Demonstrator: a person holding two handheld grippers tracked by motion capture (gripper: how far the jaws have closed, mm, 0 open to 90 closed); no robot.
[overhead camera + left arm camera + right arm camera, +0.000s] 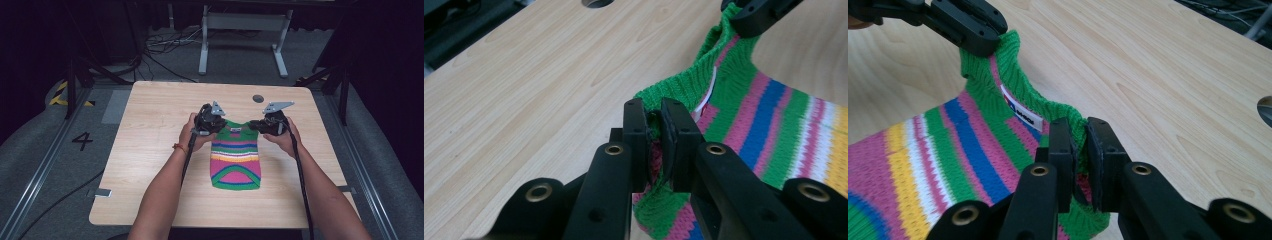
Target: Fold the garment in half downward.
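A small striped knit sweater (236,157), green, pink, blue, white and yellow, lies flat on the wooden table (150,150). My left gripper (210,120) is shut on its left shoulder, my right gripper (270,124) on its right shoulder. In the left gripper view the jaws pinch the green ribbed edge of the sweater (744,115) at my left gripper (653,145); the other gripper (759,15) holds the far corner. In the right gripper view my right gripper (1079,160) clamps the green edge of the sweater (948,150) beside a white label (1020,112); the left gripper (968,25) is at the top left.
A round hole (258,98) sits in the table near its far edge, behind the sweater. Bare wood surrounds the sweater on every side. Beyond the table stand a grey frame (245,30) and floor cables (165,45).
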